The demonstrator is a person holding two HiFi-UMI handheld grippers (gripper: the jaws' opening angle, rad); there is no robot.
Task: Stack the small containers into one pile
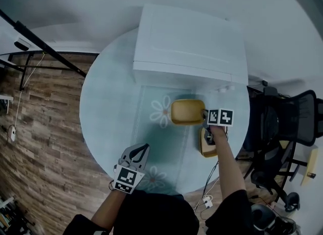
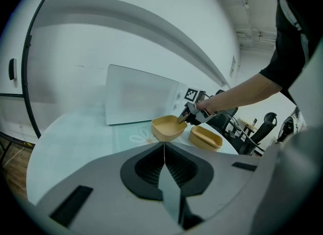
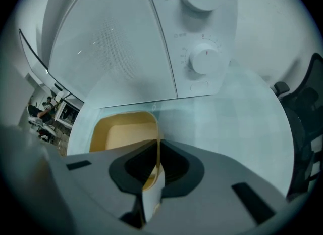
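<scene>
A yellow container (image 1: 187, 111) sits over the flowered mat in front of the white appliance, also seen in the left gripper view (image 2: 168, 127) and the right gripper view (image 3: 123, 130). My right gripper (image 1: 206, 115) is shut on its right rim, and the thin wall runs between the jaws (image 3: 158, 145). Whether its base touches the mat I cannot tell. A second yellow container (image 1: 206, 145) rests near the table's right edge under my right forearm, to the right of the held one (image 2: 205, 138). My left gripper (image 1: 141, 150) hovers at the table's near edge, jaws shut on nothing (image 2: 164, 148).
A white appliance (image 1: 189, 47) with two knobs (image 3: 204, 59) takes up the back of the round pale-blue table (image 1: 111, 107). A black office chair (image 1: 282, 123) stands just off the right edge. Wooden floor and a black stand lie to the left.
</scene>
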